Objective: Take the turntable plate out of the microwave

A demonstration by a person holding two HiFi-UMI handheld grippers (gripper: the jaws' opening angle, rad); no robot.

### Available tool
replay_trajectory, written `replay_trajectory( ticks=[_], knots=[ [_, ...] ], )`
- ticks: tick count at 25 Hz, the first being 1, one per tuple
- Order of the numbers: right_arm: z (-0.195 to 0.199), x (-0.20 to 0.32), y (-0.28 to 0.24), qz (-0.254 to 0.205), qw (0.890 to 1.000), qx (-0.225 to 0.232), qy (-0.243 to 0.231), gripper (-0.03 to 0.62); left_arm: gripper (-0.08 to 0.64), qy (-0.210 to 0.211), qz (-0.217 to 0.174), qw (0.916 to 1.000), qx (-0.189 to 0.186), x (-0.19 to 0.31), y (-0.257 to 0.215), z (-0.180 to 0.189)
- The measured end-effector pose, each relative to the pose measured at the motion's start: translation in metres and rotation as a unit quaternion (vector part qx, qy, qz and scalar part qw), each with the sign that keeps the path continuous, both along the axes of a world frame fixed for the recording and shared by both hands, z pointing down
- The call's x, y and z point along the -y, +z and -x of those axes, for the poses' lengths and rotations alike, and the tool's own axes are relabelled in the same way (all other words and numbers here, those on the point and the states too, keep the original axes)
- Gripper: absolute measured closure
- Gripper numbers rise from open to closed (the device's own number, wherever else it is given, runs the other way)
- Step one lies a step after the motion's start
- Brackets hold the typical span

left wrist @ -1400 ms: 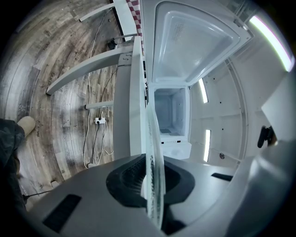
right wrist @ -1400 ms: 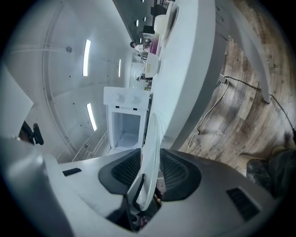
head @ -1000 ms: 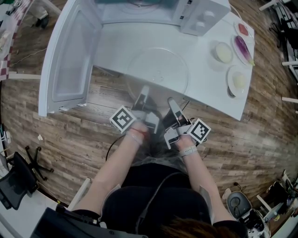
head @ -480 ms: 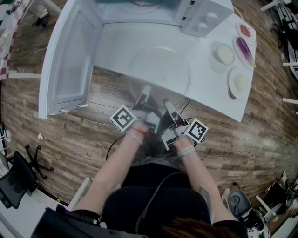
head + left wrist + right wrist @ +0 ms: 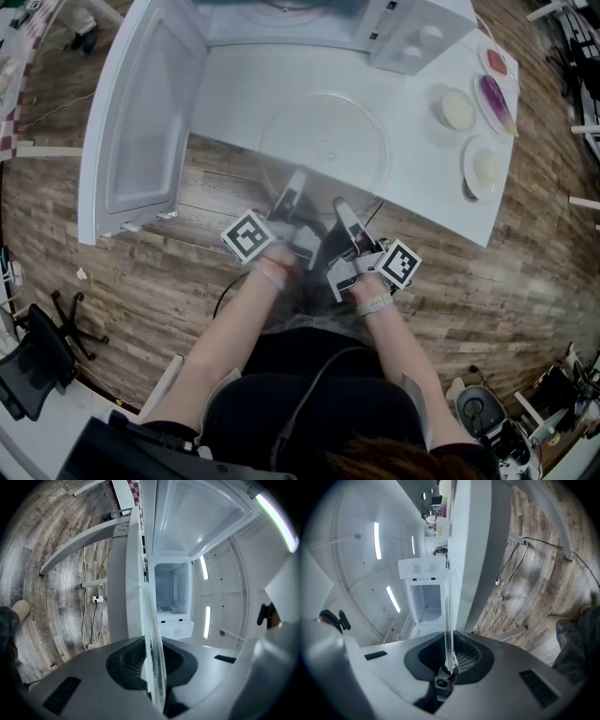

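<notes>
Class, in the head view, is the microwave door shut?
No, the microwave door stands swung wide open beside the glass plate.

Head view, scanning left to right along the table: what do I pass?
Microwave door → turntable plate → cream dish → plate with purple food

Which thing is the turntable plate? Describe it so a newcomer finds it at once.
On the white table, in front of the open microwave, a large clear glass disc overhangs the near edge. Unlike the small food plates at the right, it is transparent.
</notes>
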State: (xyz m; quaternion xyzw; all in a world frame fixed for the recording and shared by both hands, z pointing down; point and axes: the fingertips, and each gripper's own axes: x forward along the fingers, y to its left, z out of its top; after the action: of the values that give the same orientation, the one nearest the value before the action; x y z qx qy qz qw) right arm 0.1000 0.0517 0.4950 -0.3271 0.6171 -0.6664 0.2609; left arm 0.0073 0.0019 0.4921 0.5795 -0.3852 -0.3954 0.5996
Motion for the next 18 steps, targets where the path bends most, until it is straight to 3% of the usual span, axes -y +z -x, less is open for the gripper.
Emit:
replay_trajectory(
  ticks=[18],
  knots=[
    [-0.002,0.019,0.000,0.001,1.000,0.007,0.028,0.549,0.529,0.050,-0.019,0.9985,-0.013,-0.006,-0.001,0.003]
  ],
)
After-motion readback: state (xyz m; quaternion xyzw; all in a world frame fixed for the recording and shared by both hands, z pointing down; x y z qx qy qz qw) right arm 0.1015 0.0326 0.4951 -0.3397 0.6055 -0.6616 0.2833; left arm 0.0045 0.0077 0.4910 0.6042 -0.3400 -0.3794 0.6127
